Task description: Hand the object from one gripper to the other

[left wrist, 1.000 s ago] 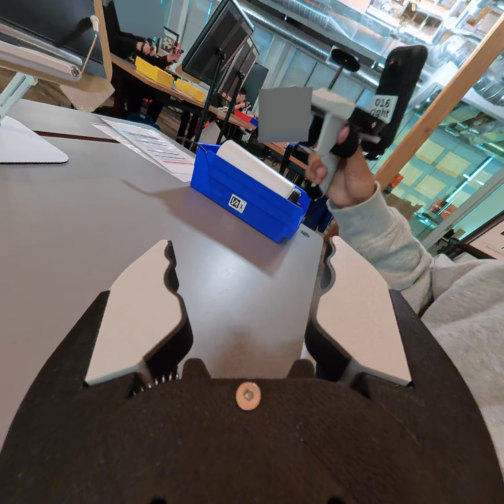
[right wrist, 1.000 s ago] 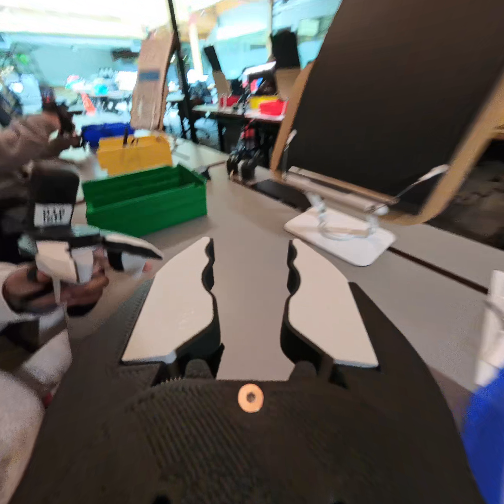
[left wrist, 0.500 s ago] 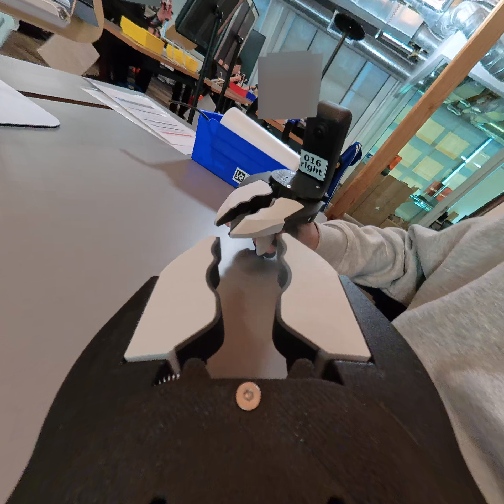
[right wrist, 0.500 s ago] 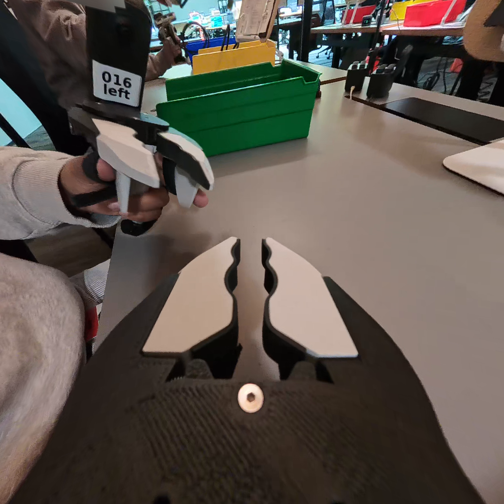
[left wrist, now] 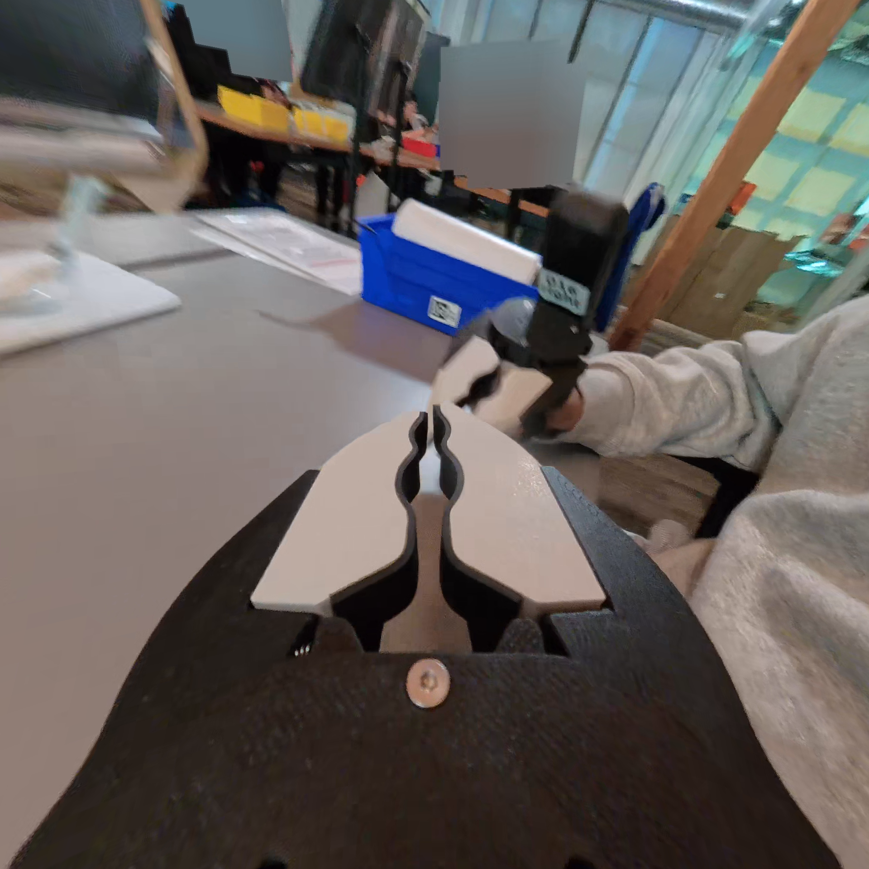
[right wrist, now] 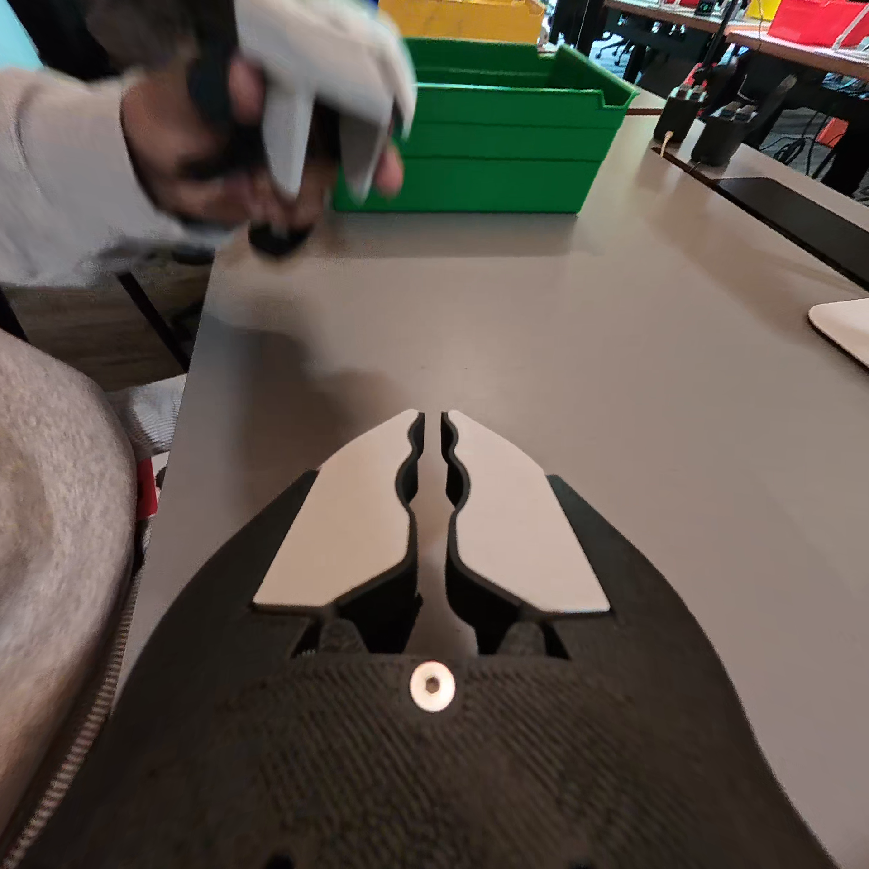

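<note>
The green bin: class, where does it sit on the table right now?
In the right wrist view, the green bin sits at the far end of the grey table, left of centre, just behind the left gripper.

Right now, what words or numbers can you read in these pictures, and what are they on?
Small white label on the black right tool: blurred, unreadable.
Square black-and-white code sticker on the blue plastic bin: a pattern, no readable words.
Printed white paper sheet on the grey table: too blurred.
Right wrist view: no writing shows.
</note>
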{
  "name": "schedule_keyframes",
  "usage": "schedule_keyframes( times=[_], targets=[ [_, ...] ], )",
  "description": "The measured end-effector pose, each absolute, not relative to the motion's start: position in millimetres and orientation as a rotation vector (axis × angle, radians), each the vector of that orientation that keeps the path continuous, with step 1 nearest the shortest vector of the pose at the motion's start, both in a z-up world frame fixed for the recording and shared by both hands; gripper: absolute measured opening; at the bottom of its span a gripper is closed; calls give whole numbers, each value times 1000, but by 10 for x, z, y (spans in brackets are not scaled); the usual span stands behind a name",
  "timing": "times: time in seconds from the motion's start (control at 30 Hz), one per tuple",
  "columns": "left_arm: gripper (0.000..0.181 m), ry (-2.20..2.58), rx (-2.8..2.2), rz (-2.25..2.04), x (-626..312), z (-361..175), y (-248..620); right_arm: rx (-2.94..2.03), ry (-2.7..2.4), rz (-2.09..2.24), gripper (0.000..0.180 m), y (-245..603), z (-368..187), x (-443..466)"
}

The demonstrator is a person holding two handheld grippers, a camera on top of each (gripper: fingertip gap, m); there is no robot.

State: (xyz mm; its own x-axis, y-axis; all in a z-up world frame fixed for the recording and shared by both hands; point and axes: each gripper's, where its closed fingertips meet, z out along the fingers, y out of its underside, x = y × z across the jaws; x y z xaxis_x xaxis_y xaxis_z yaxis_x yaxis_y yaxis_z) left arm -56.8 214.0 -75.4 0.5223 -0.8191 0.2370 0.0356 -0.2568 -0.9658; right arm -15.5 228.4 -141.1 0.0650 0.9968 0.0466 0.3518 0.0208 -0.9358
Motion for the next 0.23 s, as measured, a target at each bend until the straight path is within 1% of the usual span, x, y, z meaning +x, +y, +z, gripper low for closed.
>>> schedule_keyframes(
  times=[0.03,0.1,0.17,0.23],
  targets=[
    [3,671,-1612,-869,-735,-584,2180,-1472,-1441,924,7,2272,-1430,-163],
    [3,650,-1572,-674,-1183,-203,2246,-1468,-1466,904,7,2252,-1458,-174],
    [8,585,-1601,-454,-1767,85,2302,-1472,-1481,896,7,2241,-1477,-183],
    [16,484,-1737,-296,-2393,125,2321,-1479,-1490,898,7,2238,-1491,-187]
  ],
)
